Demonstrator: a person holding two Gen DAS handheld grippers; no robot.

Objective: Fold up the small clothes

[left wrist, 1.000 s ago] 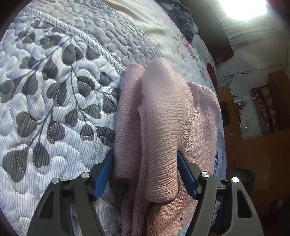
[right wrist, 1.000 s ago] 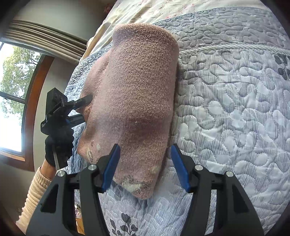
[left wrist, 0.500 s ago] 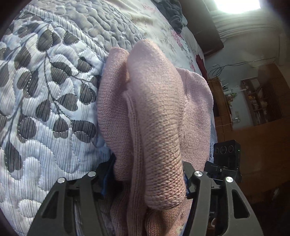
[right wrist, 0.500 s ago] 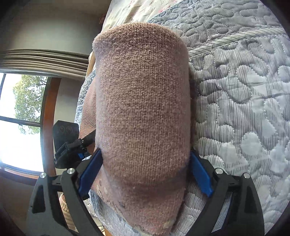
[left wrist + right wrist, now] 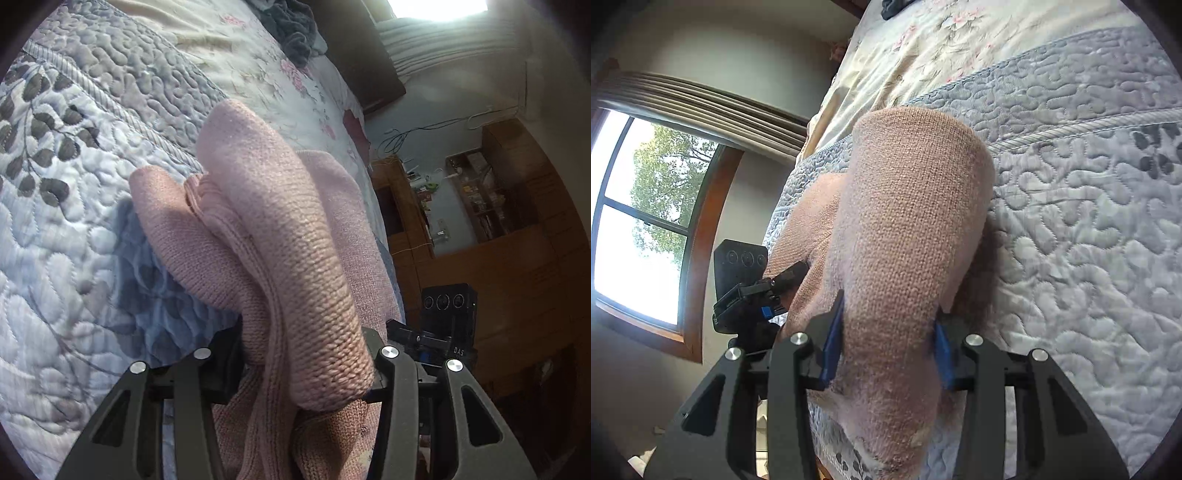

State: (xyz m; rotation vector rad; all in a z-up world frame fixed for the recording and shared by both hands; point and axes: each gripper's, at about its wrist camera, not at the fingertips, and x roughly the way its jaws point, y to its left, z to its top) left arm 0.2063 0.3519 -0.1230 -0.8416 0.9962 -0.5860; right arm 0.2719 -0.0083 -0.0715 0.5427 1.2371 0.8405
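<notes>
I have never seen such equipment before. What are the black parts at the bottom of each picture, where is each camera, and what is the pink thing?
There is no robot here. A person holds one two-finger tool in each hand, and a small fisheye camera on each tool looks forward along its fingers. The black arms at the bottom are those fingers. One picture comes from the left tool, the other from the right tool. Each view also shows the other tool at the side. The pink thing is a small knitted garment, partly folded, lying on a quilted bedspread with a leaf pattern. Both tools are closed on the garment, one at each side. Behind are a window and wooden furniture.
</notes>
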